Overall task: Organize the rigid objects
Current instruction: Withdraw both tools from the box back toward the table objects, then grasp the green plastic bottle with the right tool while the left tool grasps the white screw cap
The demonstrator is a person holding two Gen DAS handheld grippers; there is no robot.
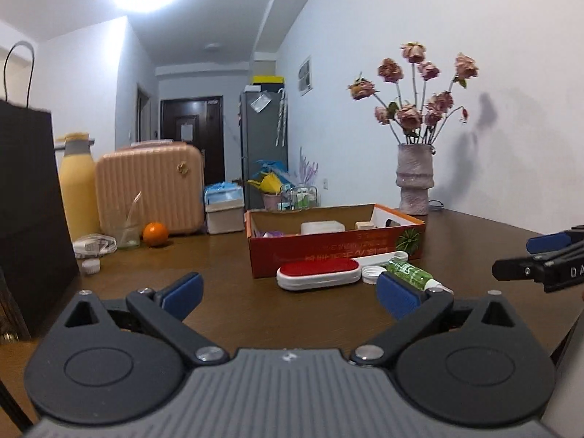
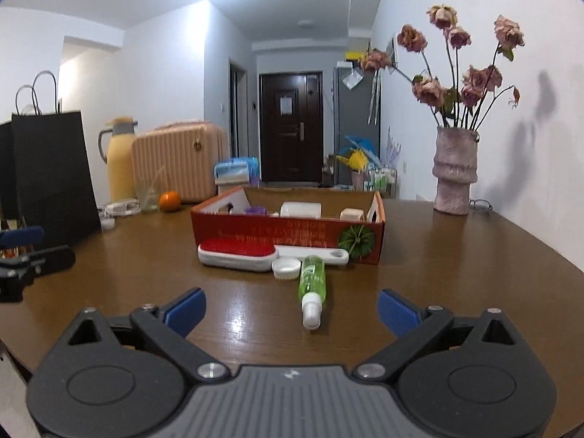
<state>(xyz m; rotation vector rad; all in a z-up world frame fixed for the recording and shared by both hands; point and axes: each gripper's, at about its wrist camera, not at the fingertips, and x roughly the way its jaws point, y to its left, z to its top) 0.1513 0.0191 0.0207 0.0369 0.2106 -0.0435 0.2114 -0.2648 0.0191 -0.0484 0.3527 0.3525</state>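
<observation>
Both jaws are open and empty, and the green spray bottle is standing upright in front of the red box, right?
Not quite: the green spray bottle lies on its side, cap toward the camera, in front of the red box, as the right wrist view shows. Both jaws are open and empty.

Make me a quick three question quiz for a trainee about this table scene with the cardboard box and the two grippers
1. True or false: the green bottle lies on its side on the table.
2. Which sits nearest the white cap? A) orange B) red and white brush C) vase
3. What state are the left gripper and right gripper in?

Key:
1. True
2. B
3. Both open, holding nothing
</observation>
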